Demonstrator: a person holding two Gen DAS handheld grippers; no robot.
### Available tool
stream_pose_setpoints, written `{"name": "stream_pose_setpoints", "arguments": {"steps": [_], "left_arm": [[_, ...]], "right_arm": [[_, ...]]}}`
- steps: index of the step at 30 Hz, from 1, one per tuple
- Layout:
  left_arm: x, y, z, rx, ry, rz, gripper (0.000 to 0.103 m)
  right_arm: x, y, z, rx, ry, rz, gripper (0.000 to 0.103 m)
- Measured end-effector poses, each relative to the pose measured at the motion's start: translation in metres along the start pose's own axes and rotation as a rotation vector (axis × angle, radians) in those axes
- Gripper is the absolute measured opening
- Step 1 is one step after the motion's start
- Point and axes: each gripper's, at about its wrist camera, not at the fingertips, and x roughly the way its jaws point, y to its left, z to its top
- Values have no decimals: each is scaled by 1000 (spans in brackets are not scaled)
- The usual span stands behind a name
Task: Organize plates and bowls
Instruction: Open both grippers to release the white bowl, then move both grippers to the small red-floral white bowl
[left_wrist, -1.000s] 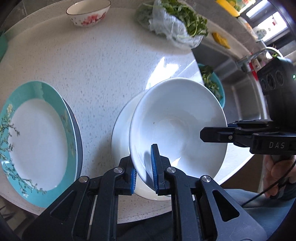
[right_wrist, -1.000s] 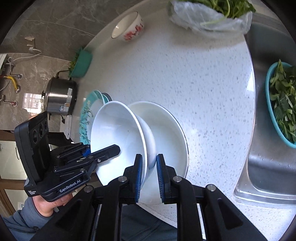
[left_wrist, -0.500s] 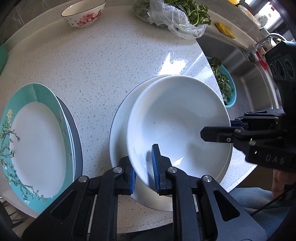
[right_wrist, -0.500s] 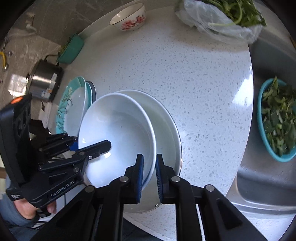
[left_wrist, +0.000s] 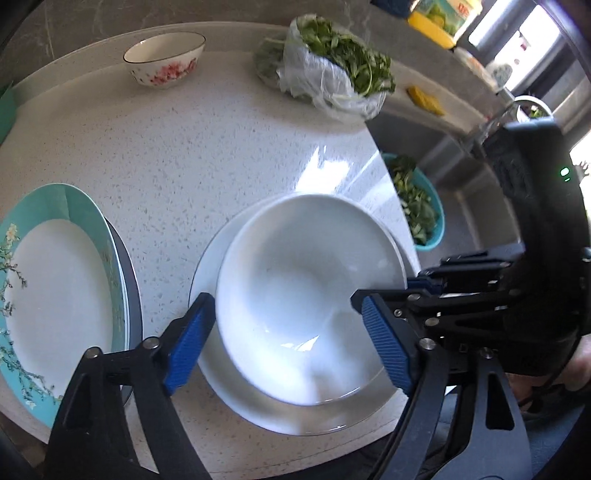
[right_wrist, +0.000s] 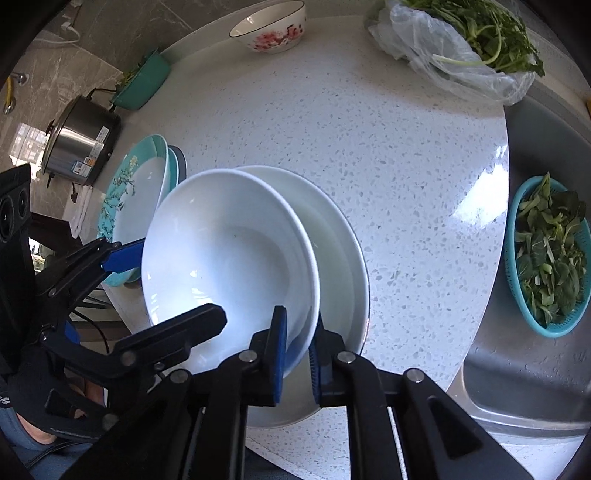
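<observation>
In the left wrist view we see a bowl (left_wrist: 310, 299) sitting in a plate (left_wrist: 258, 402) at lower centre, with stacked plates (left_wrist: 55, 295) to its left. At the top we find a small bowl (left_wrist: 164, 59) left of a bag of greens (left_wrist: 332, 81), and a basket of leaves (left_wrist: 421, 210) at the right.

1. The left gripper (left_wrist: 288, 343) points steeply down; its jaws have just been opening and now stand wide, the blue pads (left_wrist: 186, 345) clear of the white bowl (left_wrist: 306, 295) between them.
2. The right gripper (right_wrist: 297, 354) also points steeply down, its pads (right_wrist: 279, 354) pinched on the bowl's near rim.
3. A hand (right_wrist: 37, 435) grips the left gripper's handle.
</observation>
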Motion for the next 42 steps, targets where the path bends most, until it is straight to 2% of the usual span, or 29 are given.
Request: {"name": "stream_pose_setpoints", "arguments": {"steps": [3,7,10,11,13,16,18,21,24,25,28,31,33,37,42], "left_arm": [[-13,0,3,-4,-40,-4,91],[-34,9,14,-47,-86,-33,92],[-58,23,30,-84,-108,-70,92],[-67,30,38,-97,-118,-89,92],[-85,47,60,-105,-129,-91,94],[-112,79,97,-122,-175,-89,102],[-115,104,127,-130,-154,-81,103],[-104,142,170,-121,-118,-50,103],[-79,175,217,-82,-69,-34,103],[-69,185,231,-73,-46,-24,103],[-38,210,268,-48,8,-33,103],[-8,229,297,-23,33,-49,103],[7,240,313,-21,29,-59,103],[38,253,331,-28,50,-47,103],[74,276,341,-53,90,-35,103]], "right_arm": [[-7,-3,1,10,-21,9,24],[-15,-3,4,17,-27,21,41],[-17,-1,4,20,-19,26,47],[-19,-1,5,26,-14,32,48],[-30,-3,5,37,-13,17,61],[-55,-6,13,38,-44,0,68],[-70,-9,25,37,-79,-9,71],[-91,-14,62,55,-155,31,72],[-101,-24,123,126,-274,144,86],[-100,-26,144,152,-299,157,87],[-84,-20,198,161,-318,206,87],[-56,-6,244,134,-304,162,87],[-32,-5,267,164,-288,129,87],[-1,-16,289,244,-258,106,86],[21,-9,301,231,-232,54,85]]}}
